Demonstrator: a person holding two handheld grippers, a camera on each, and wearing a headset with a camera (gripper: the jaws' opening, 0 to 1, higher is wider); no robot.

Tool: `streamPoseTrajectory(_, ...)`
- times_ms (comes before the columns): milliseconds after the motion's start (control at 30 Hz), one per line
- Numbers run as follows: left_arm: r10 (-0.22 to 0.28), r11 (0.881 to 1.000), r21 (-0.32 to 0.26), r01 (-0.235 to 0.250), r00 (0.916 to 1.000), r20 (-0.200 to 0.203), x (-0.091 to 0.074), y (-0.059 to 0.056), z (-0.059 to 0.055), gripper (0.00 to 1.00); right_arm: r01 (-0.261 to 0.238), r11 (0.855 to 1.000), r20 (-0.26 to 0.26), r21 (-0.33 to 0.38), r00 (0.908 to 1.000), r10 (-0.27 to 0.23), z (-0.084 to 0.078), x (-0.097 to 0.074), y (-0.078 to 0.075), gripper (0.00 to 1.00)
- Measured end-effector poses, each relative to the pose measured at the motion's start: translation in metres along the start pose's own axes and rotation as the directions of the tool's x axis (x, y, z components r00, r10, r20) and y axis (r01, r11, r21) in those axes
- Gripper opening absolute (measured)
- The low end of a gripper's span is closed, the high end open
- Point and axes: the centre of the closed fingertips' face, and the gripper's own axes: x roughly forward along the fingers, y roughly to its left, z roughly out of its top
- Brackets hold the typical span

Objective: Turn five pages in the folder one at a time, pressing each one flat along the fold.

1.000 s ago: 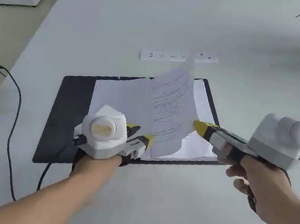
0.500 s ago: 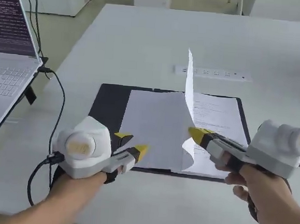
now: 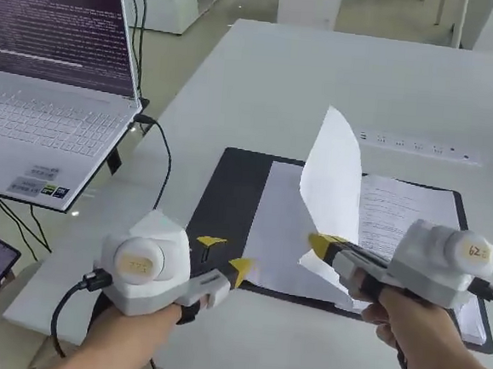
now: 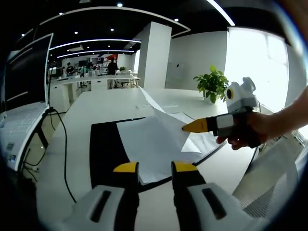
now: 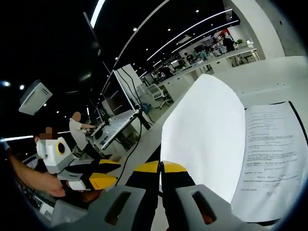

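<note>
The page stands upright over the open folder on the table, apparently pinched at its lower edge by the closed jaws of the right gripper. It looks mid-turn. Next it needs laying leftward, where the left gripper, jaws apart beside the folder's near edge, could press along the fold.

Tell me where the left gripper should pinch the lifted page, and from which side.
Best pinch the lifted page at its near bottom edge, beside the right gripper that clamps it, coming from the left over the folder. The sheet stands curled, so that edge hangs clear of the pages below.
</note>
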Motion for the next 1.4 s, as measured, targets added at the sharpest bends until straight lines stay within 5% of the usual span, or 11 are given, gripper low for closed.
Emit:
streamPoseTrajectory(367, 0.018, 0.999, -0.040, -0.019, 0.9996, -0.020, -0.001, 0.016, -0.015, 0.25, 0.006, 1.000, -0.146, -0.007, 0.9892, -0.007, -0.048, 0.046, 0.000, 0.00)
streamPoseTrajectory(667, 0.026, 0.998, -0.053, -0.028, 0.9989, -0.039, 0.001, 0.022, -0.025, 0.24, 0.026, 0.999, -0.204, 0.036, 0.9789, -0.018, -0.073, 0.058, -0.007, 0.00)
streamPoseTrajectory(1067, 0.029, 0.998, -0.056, -0.032, 0.9976, -0.062, 0.006, 0.026, -0.035, 0.24, 0.015, 0.998, -0.231, 0.060, 0.9730, -0.001, -0.086, 0.071, -0.005, 0.01)
streamPoseTrajectory(1233, 0.029, 0.998, -0.054, -0.033, 0.9973, -0.068, 0.010, 0.027, -0.036, 0.24, -0.004, 0.996, -0.210, 0.094, 0.9774, 0.024, -0.083, 0.070, 0.000, 0.11)
streamPoseTrajectory(1400, 0.026, 0.999, -0.044, -0.030, 0.9968, -0.076, 0.019, 0.027, -0.037, 0.24, -0.003, 0.994, -0.178, 0.105, 0.9839, 0.022, -0.073, 0.060, -0.006, 0.10)
